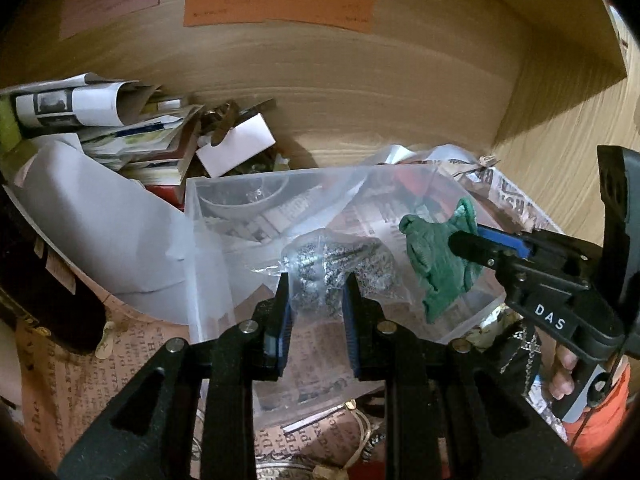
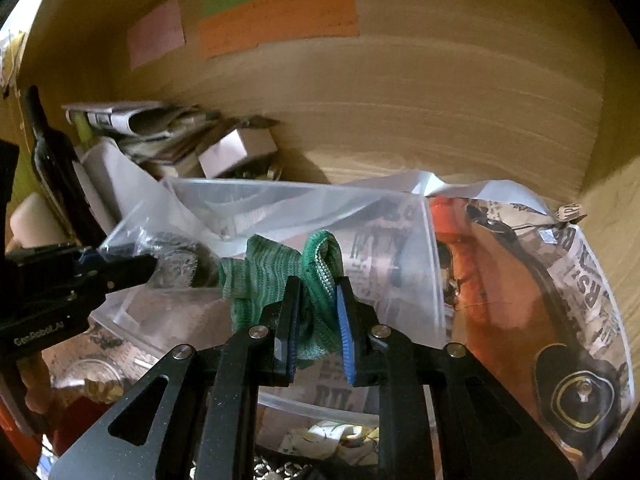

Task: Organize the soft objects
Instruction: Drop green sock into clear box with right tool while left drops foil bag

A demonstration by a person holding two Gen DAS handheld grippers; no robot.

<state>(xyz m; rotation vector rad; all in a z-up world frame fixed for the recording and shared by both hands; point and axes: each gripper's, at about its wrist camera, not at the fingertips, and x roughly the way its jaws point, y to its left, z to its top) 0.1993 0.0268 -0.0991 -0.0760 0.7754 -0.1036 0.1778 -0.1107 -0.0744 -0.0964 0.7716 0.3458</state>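
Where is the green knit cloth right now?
The green knit cloth hangs pinched in the right tongs above the clear bin, right of the bagged scrubbers.

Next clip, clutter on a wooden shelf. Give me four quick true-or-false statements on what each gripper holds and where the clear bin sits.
1. The right gripper grips a green cloth. True.
2. The left gripper holds a red sock. False: its fingers pinch a clear bag of silvery scrubbers.
3. The cloth hangs over the clear bin. True.
4. The notes on the back wall are all blue. False: orange note, green and pink.
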